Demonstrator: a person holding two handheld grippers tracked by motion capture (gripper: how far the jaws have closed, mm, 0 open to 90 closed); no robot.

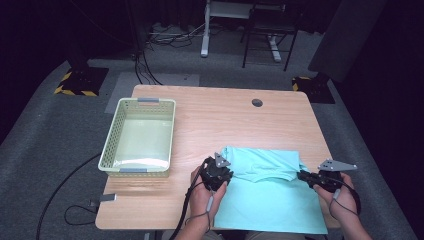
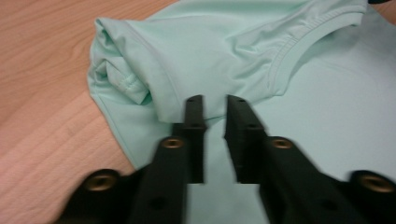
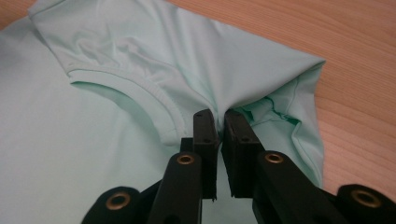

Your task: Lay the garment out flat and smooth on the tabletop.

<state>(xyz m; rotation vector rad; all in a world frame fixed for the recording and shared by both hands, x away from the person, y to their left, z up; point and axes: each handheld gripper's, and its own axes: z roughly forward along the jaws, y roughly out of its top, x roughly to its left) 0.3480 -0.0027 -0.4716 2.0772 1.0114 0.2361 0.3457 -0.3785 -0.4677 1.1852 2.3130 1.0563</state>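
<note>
The mint T-shirt (image 1: 272,195) lies at the counter's (image 1: 225,115) six o'clock edge (collar folded over), each shoulder pinched by the left hand-held gripper (image 1: 226,168) and right hand-held gripper (image 1: 302,175).

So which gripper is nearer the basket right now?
Left. The left gripper is at the shirt's left edge, just right of the basket. The right gripper is at the shirt's far right side, a shirt's width further off.
</note>
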